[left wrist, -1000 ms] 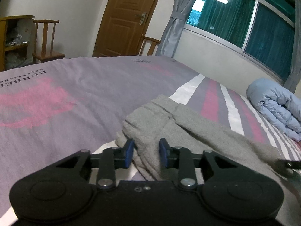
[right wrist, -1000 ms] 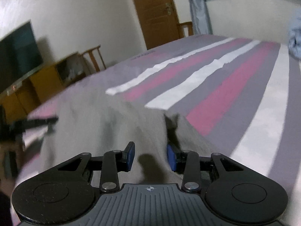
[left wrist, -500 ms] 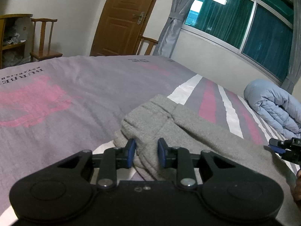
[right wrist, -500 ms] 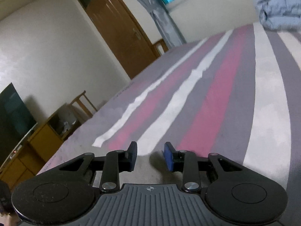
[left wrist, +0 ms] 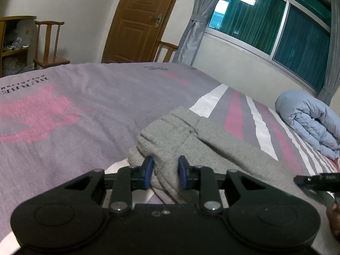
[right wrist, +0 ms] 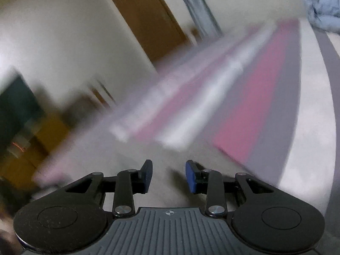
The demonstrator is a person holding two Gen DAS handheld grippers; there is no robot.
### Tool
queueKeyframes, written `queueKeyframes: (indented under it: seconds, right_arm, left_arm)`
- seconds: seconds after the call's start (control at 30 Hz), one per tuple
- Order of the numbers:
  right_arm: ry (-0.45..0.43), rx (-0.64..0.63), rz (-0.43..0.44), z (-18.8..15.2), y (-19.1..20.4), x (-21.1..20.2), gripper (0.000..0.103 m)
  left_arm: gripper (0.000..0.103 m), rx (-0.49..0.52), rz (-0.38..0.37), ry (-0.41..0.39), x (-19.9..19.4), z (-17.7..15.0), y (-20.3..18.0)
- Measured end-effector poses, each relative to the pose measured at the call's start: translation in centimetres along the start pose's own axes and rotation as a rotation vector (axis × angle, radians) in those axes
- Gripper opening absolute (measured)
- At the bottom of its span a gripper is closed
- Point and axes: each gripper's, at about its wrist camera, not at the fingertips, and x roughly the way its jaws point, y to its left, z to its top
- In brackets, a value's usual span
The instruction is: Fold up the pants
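Grey knit pants (left wrist: 191, 140) lie bunched on the purple striped bed cover (left wrist: 85, 106). My left gripper (left wrist: 165, 173) is open, its blue pads on either side of a fold of the pants' near end. The other gripper's black tip (left wrist: 316, 181) shows at the right edge of the left wrist view, over the far part of the pants. In the blurred right wrist view my right gripper (right wrist: 169, 175) is open and empty above grey fabric (right wrist: 161, 148) and the striped cover.
A rolled light-blue duvet (left wrist: 312, 123) lies on the bed at the right by the window. A wooden chair (left wrist: 50, 46) and shelf stand past the bed's far left edge, a second chair (left wrist: 167, 51) by the door (left wrist: 140, 19).
My left gripper has edged slightly forward around the pants fold. My right gripper has swung quickly, tilting its view; its jaws have opened wider, and the pants it hovered over have dropped out of sight.
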Motion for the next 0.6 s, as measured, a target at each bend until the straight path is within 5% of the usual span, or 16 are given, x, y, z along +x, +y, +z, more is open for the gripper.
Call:
queueKeyframes:
  seconds: [0.1,0.2,0.33,0.43,0.6]
  right_arm:
    - [-0.063,0.143,-0.047,0.7,-1.2,-0.8,0.020]
    - [-0.083,0.082,0.006,0.3,0.4,-2.5,0.020]
    - [-0.035,0.011,-0.079,-1.4,0.9,-1.6,0.027]
    - [-0.060,0.071,-0.059,-1.4,0.8,-2.4,0.028]
    - [-0.056,-0.012,-0.064,-2.2,2.1,-2.9,0.039]
  left_arm:
    - [0.017,-0.001,0.002,-0.001,0.0,0.1,-0.1]
    - [0.017,0.013,0.007,-0.011,0.0,0.1,-0.3]
    - [0.012,-0.009,-0.012,-0.010,0.3,0.1,0.0]
    - [0.011,-0.014,-0.027,-0.027,-0.3,0.4,0.3]
    - [0.011,-0.049,-0.040,0.006,0.9,0.5,1.1]
